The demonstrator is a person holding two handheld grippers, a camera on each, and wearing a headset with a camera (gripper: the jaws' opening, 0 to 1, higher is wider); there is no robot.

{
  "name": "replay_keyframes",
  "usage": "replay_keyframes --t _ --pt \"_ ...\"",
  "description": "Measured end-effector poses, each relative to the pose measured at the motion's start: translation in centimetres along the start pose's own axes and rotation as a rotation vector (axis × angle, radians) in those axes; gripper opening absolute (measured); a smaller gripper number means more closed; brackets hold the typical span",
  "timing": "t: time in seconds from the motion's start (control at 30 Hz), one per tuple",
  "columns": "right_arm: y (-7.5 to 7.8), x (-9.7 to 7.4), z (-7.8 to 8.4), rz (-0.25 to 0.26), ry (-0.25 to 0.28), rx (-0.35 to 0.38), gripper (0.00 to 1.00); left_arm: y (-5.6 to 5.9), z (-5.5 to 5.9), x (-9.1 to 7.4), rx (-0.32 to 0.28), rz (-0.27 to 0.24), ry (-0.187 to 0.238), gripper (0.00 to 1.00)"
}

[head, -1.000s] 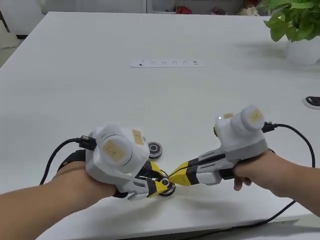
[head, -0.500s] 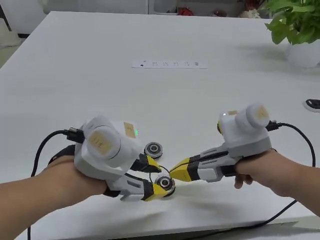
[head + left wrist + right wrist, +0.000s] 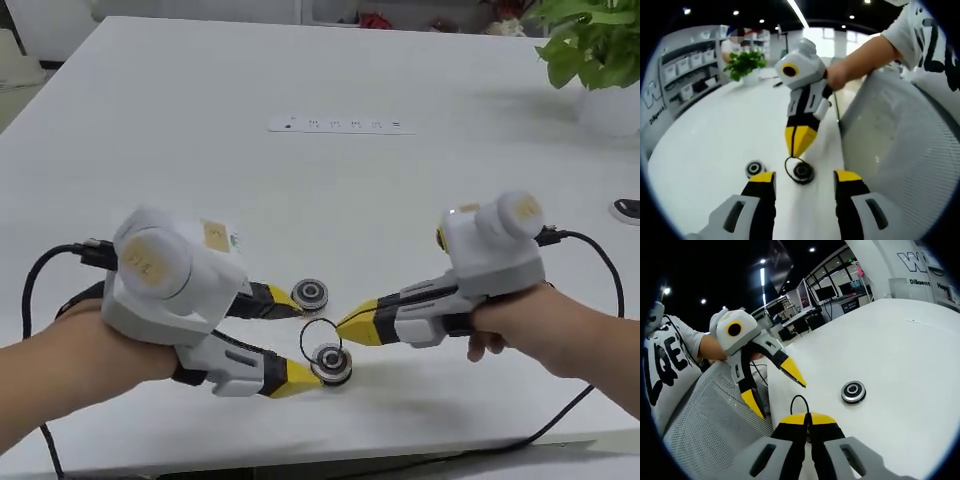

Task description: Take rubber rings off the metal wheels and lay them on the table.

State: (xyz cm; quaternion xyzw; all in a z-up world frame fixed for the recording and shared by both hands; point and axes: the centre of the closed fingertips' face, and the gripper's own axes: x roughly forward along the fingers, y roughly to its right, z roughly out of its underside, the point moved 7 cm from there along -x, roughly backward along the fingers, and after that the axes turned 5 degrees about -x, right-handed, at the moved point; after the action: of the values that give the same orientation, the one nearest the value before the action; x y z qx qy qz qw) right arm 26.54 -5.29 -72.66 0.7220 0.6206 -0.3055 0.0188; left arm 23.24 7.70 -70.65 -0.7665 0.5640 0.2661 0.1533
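While the left gripper [image 3: 308, 338] gapes wide, the right gripper [image 3: 342, 327] pinches a thin black ring [image 3: 303, 340] by the silver wheel [image 3: 331, 364].

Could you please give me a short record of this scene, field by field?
table: white
near wheel: lies flat on the table
far wheel: lies flat, apart from the near wheel
rubber ring: thin black loop, pulled up from the near wheel
right gripper: shut on the rubber ring
left gripper: open, near wheel between its jaws
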Motion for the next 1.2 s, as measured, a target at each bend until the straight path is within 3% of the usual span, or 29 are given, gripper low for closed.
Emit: replay_keyframes --t 0.43,0.83,1.2 --pt "0.4 2.2 -1.0 0.012 -0.025 -0.028 0.00 -0.9 2.0 -1.6 -0.039 -0.052 -0.022 0.59" --pt "1.2 4.0 -0.9 0.065 -0.054 -0.054 0.00 -1.2 2.7 -2.1 -0.056 -0.075 -0.039 0.61" --pt "1.6 4.3 -0.4 0.096 -0.089 -0.087 0.04 -1.2 3.0 -2.0 -0.057 -0.074 -0.057 0.61"
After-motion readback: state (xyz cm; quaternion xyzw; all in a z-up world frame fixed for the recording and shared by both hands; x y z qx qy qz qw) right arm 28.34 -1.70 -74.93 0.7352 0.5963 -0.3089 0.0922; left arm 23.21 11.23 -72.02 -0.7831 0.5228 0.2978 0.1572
